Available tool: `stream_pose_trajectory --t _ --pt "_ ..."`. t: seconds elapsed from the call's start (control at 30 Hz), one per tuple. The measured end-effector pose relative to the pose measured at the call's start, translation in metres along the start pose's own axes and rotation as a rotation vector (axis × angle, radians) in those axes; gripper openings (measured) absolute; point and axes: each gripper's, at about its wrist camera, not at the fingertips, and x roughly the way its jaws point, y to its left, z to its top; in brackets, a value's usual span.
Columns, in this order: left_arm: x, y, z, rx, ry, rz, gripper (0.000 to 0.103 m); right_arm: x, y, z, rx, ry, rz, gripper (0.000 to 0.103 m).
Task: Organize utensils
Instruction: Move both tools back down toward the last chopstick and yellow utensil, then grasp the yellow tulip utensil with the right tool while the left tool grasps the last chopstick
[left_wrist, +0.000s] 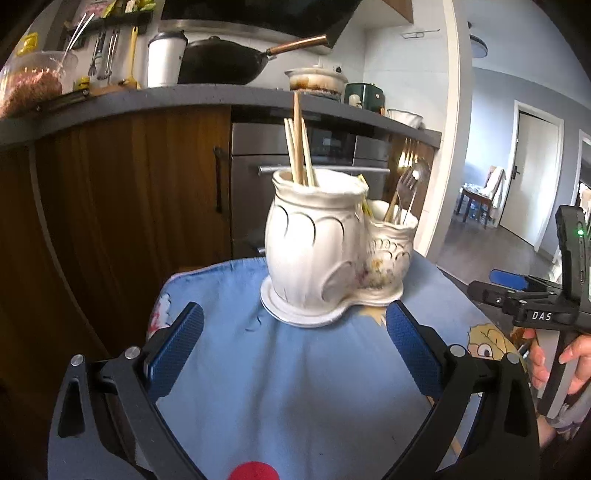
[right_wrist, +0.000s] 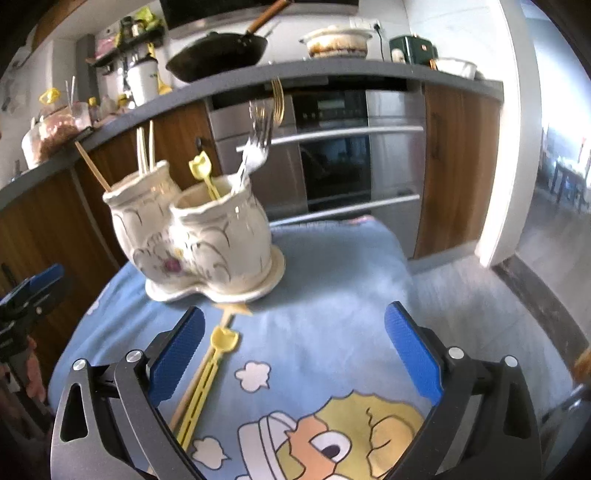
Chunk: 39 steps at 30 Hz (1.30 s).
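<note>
A white ceramic double-pot utensil holder (left_wrist: 317, 243) (right_wrist: 199, 236) stands on a blue cartoon-print cloth (left_wrist: 280, 376) (right_wrist: 325, 280). Wooden chopsticks (left_wrist: 299, 147) (right_wrist: 144, 151) stick up from one pot. Forks (left_wrist: 404, 188) (right_wrist: 258, 144) and a yellow plastic utensil (right_wrist: 201, 173) stand in the other. A second yellow utensil (right_wrist: 207, 373) and a wooden chopstick (right_wrist: 184, 402) lie flat on the cloth by the left finger of my right gripper. My left gripper (left_wrist: 294, 328) is open, just short of the holder, nothing between its fingers. My right gripper (right_wrist: 294, 330) is open too, holding nothing.
Behind the cloth-covered stand runs a kitchen counter (left_wrist: 207, 99) with a black wok (left_wrist: 229, 61), a casserole pot (left_wrist: 317, 79) and jars. Wooden cabinets and a steel oven (right_wrist: 343, 147) sit below it. A hand (left_wrist: 561, 362) holds the right gripper's handle at the right edge.
</note>
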Motion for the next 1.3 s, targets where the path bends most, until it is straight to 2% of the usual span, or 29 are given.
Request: stream_pose_trajectory --t 0.33,0.7,0.77,0.87,1.03,1.17,1.3 --pt "0.012 -0.003 -0.016 0.006 0.065 -0.005 0.097 0.014 0.025 -0.012 -0.052 0.088 0.032 0.097" --pt "0.016 -0.002 -0.023 0.014 0.095 -0.010 0.097 0.031 0.043 -0.027 -0.108 0.179 0.061 0.094" --pt "0.017 -0.001 -0.022 0.014 0.095 -0.010 0.097 0.033 0.046 -0.028 -0.111 0.197 0.076 0.080" --pt "0.017 -0.001 -0.022 0.009 0.099 -0.011 0.097 0.036 0.051 -0.031 -0.107 0.227 0.104 0.072" --pt "0.017 -0.001 -0.022 0.001 0.104 -0.021 0.097 0.040 0.058 -0.035 -0.107 0.274 0.136 0.048" --pt "0.016 -0.001 -0.021 -0.003 0.100 -0.023 0.097 0.042 0.061 -0.037 -0.122 0.302 0.129 0.028" --pt "0.017 -0.001 -0.023 -0.014 0.107 -0.032 0.097 0.048 0.063 -0.035 -0.136 0.313 0.094 0.026"
